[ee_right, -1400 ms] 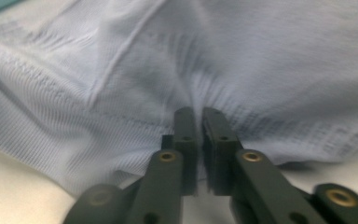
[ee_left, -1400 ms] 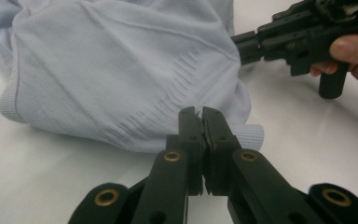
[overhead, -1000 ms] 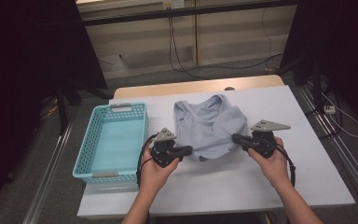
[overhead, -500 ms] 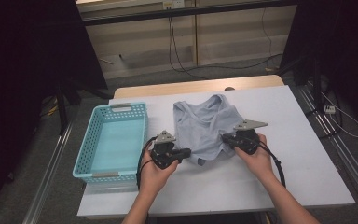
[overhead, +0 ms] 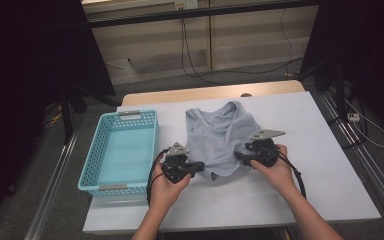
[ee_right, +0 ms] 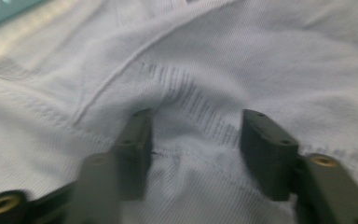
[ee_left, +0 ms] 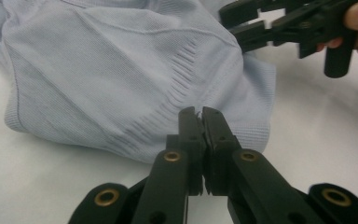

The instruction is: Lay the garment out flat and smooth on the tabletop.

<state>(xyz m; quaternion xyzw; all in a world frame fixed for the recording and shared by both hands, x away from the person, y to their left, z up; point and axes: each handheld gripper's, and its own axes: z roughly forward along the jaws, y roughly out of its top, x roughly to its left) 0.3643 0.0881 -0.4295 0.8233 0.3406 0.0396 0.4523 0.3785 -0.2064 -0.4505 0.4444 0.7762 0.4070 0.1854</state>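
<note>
Mid-fold | pale blue top (overhead: 220, 137) on table (overhead: 330, 150), beside empty basket (overhead: 125, 150) | L gripper (overhead: 200, 166) pinching hem | R gripper (overhead: 237, 156) jaws just opening, cloth between, unpressed | folding, basketing left

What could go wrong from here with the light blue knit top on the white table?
The right gripper, whose jaws have just been opening, stands open over the light blue knit top, so that side's fold may relax. The left gripper is shut on the hem; pulling alone could drag the top askew, away from the turquoise plastic basket.
</note>
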